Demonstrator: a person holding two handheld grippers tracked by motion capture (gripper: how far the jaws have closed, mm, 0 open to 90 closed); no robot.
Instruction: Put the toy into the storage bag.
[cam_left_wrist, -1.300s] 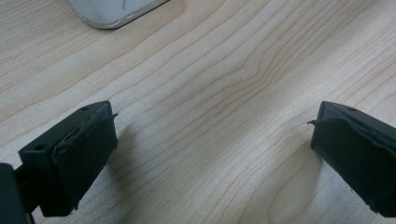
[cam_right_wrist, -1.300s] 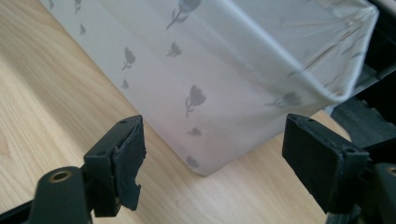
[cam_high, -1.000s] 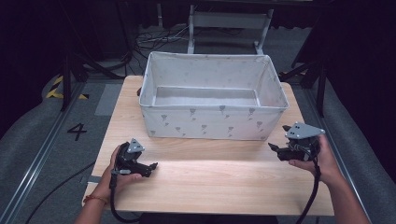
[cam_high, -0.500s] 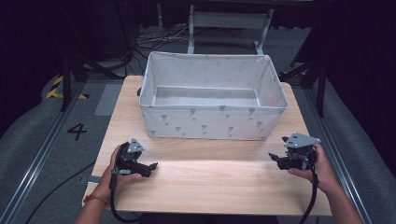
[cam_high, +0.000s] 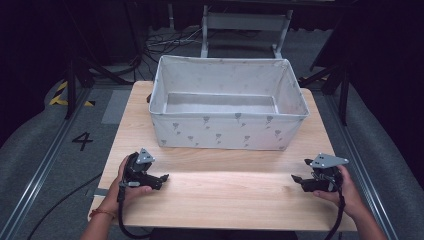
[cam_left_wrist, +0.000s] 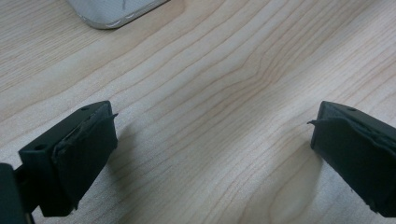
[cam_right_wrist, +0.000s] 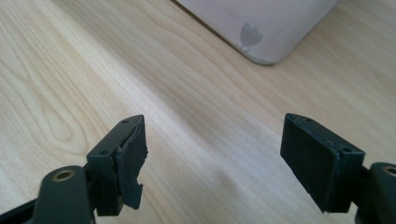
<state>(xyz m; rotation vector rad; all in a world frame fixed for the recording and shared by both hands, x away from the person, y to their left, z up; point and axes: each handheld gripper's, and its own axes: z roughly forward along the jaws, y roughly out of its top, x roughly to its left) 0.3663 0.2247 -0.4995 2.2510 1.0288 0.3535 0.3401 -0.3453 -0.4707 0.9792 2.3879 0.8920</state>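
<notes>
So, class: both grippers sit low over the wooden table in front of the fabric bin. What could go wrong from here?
1. The right gripper holds nothing, jaws wide and close to the table; they might scrape the wood.
2. One pad on that gripper looks torn, so a grip could slip.
3. The fabric bin looks soft-walled; a nudge from the left gripper might shift or dent it.

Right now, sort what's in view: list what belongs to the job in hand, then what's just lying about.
Job in hand:
- left hand-held gripper, jaws open, nothing between them
- right hand-held gripper, jaws open, nothing between them
- fabric bin, nothing visible inside
- wooden table

Lying about:
- cables on the floor behind
- metal frame
</notes>
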